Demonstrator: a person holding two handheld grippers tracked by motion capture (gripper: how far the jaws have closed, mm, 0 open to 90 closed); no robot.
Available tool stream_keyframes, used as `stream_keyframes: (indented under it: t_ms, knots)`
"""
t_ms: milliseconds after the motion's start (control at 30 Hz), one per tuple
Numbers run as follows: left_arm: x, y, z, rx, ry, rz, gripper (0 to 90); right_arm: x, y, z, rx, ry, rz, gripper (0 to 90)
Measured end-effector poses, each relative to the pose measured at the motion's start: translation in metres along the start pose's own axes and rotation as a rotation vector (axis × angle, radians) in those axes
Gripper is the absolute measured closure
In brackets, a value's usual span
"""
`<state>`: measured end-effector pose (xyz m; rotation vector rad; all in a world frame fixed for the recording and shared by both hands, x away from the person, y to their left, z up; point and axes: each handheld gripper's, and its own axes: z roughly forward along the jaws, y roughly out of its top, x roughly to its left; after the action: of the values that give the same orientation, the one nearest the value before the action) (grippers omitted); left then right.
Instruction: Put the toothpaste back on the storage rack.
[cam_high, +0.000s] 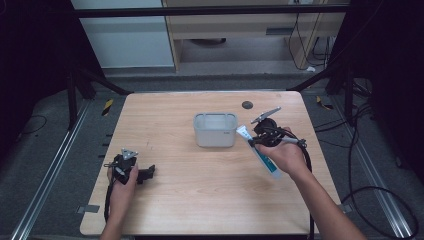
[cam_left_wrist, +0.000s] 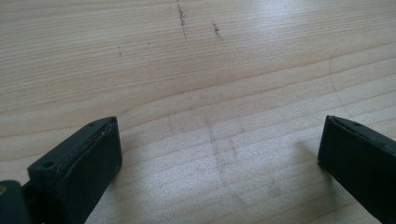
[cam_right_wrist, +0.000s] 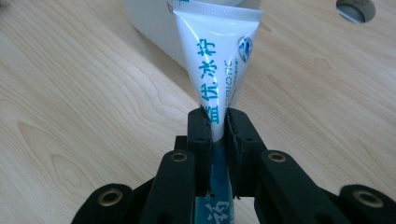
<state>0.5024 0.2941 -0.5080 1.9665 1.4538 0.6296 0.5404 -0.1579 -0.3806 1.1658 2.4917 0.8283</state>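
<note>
Right gripper clamps the toothpaste tube; left gripper gapes empty.

Tube: lower end cut off below right hand-held gripper; bin behind it mostly hidden.

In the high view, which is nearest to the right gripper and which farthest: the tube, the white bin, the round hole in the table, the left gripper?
From the right gripper:
1. Tube, clamped in its jaws.
2. White bin, just to its left.
3. Round hole, behind it, near the far edge.
4. Left gripper, far across on the table's left side.
</note>
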Motion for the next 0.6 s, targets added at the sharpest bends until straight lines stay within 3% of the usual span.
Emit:
stream_keyframes:
  t_ms: [600]
  knots:
    - [0.0,0.0,0.0,-0.001,0.0,0.0,0.0,0.025,0.024,-0.008,-0.182,0.006,0.006,80.6]
